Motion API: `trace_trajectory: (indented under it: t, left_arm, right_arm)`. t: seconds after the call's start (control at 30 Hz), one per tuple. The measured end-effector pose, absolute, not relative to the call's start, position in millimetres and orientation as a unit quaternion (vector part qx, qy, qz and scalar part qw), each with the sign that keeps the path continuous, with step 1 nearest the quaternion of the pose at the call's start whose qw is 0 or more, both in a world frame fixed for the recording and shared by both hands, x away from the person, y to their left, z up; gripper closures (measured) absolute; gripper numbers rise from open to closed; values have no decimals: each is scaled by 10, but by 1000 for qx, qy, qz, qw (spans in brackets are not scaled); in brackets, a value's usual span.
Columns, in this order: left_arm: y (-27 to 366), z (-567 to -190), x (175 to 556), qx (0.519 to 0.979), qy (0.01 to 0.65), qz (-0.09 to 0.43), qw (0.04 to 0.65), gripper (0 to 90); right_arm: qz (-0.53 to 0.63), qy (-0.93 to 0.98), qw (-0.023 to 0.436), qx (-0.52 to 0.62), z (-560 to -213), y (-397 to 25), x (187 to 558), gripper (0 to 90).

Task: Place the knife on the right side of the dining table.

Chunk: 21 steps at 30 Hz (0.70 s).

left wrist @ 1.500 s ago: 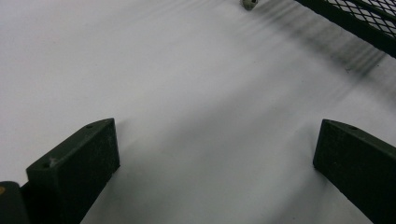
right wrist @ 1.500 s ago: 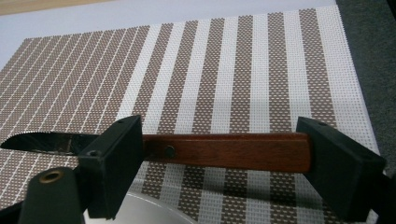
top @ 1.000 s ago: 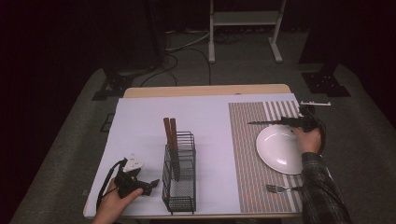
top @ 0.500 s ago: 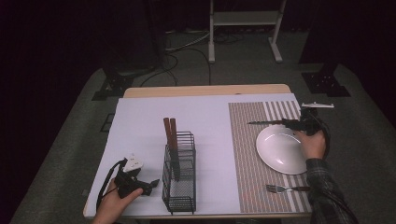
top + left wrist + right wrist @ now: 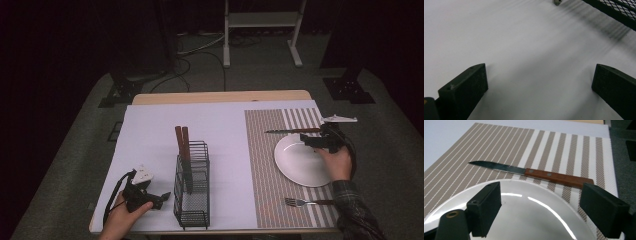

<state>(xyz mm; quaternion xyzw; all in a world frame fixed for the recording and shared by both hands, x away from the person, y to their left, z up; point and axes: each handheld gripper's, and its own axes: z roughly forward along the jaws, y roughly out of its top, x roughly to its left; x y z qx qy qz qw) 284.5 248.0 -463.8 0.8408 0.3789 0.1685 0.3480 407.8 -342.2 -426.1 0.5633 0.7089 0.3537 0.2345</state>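
Lying flat behind plate (image 5: 300, 160): knife (image 5: 292, 131), blade tip pointing left.

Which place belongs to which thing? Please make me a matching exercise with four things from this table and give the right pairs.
Things:
1. knife
2. fork
3. white plate
4. wire rack

Places:
A. on the white cloth, left of the striped mat
B. on the striped mat, just beyond the plate's far rim
C. under the open right gripper
D. on the mat's near edge, in front of the plate

Pairs: 1-B, 2-D, 3-C, 4-A
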Motion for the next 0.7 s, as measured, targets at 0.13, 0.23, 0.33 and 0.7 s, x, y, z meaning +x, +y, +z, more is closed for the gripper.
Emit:
trace_trajectory:
  t: [0.13, 0.23, 0.33, 0.7]
  left_arm:
    - [2480, -4638, 2845, 841, 379, 168, 348, 0]
    - [2480, -4638, 2845, 841, 379, 168, 348, 0]
    - [2480, -4638, 2845, 841, 379, 169, 348, 0]
    - [2480, -4638, 2845, 841, 379, 169, 348, 0]
  right_arm:
    - [355, 719, 233, 550, -4242, -3365, 3999, 162]
    - [360, 724, 231, 541, -4225, -3314, 3939, 157]
    - [366, 731, 228, 529, -4213, -3248, 3876, 142]
    - [381, 759, 212, 483, -4193, -2958, 3652, 107]
